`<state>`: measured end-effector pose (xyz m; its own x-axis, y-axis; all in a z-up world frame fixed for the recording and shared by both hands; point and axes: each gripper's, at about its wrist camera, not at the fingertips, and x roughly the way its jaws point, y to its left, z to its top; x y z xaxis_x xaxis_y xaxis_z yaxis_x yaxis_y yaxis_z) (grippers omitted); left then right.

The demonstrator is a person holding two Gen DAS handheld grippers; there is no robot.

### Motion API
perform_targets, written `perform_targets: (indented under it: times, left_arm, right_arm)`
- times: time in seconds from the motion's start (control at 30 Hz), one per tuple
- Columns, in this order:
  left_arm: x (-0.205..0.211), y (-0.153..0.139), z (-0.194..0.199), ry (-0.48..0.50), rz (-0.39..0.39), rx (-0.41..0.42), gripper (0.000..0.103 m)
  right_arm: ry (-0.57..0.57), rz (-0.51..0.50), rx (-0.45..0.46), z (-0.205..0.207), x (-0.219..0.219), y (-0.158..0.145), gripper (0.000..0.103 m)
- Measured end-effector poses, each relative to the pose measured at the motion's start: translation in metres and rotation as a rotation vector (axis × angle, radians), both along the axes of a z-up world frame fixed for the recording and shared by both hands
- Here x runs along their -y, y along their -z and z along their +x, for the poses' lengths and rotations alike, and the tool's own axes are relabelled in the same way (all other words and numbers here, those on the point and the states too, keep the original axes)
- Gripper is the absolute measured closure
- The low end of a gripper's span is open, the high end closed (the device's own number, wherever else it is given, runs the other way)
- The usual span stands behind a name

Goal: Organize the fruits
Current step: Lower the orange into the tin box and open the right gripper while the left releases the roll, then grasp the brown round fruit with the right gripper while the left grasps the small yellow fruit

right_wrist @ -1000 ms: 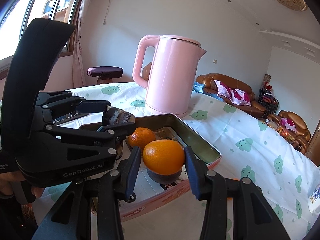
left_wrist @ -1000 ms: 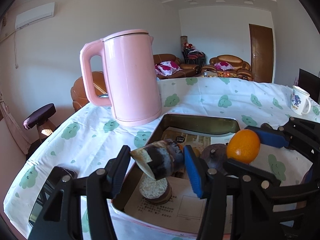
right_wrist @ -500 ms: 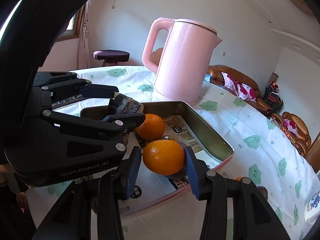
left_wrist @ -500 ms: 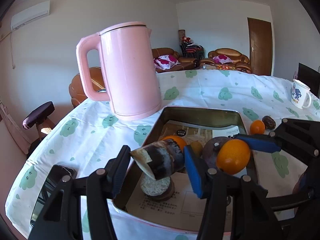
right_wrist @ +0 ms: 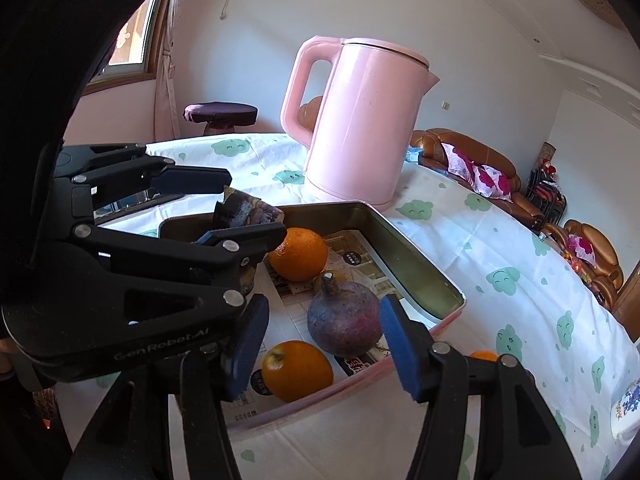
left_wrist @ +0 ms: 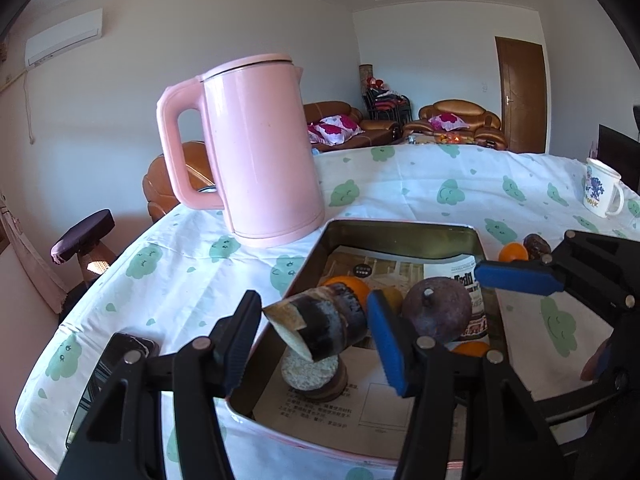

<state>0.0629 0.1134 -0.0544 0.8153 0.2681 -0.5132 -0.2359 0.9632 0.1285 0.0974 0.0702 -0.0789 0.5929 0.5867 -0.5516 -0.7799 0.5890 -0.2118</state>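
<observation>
My left gripper (left_wrist: 312, 340) is shut on a dark sugarcane piece (left_wrist: 320, 326), held above the near left of the metal tray (left_wrist: 400, 226); it shows in the right wrist view too (right_wrist: 244, 212). My right gripper (right_wrist: 324, 352) is open and empty over the tray (right_wrist: 420, 280). Below it lies an orange (right_wrist: 298, 374), beside a dark purple round fruit (right_wrist: 344, 318). A second orange (right_wrist: 298, 254) lies farther in. Another cane piece (left_wrist: 312, 374) stands in the tray under the held one.
A pink kettle (left_wrist: 260, 152) stands behind the tray's far left corner. A small orange (left_wrist: 513, 252) and a dark fruit (left_wrist: 538, 245) lie on the cloth right of the tray. A mug (left_wrist: 602, 194) stands far right. A phone (left_wrist: 116, 364) lies near left.
My right gripper has opened and let go of the orange, which now lies in the tray's near part. The left gripper still holds the cane piece.
</observation>
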Motion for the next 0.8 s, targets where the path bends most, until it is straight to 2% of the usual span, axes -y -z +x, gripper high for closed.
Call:
perform_targets:
  times: [0.17, 0.27, 0.33, 0.53, 0.8]
  left_arm:
    - [0.005, -0.014, -0.009, 0.006, -0.03, 0.068, 0.038]
    - [0.014, -0.021, -0.012, 0.027, -0.039, 0.098, 0.032]
    - [0.024, -0.024, -0.012, 0.047, -0.039, 0.107, 0.031]
    - [0.063, -0.025, -0.001, 0.133, -0.022, 0.091, 0.029]
    - [0.112, -0.021, 0.019, 0.236, 0.001, 0.054, 0.025]
  right_arm:
    - [0.041, 0.033, 0.015, 0.001, 0.03, -0.009, 0.043]
    - [0.105, 0.052, 0.022, 0.006, 0.064, -0.017, 0.043]
    - [0.164, 0.066, 0.027, 0.013, 0.092, -0.022, 0.043]
    - [0.359, 0.086, -0.015, 0.042, 0.166, -0.023, 0.043]
    - [0.401, 0.083, -0.12, 0.057, 0.198, -0.005, 0.043]
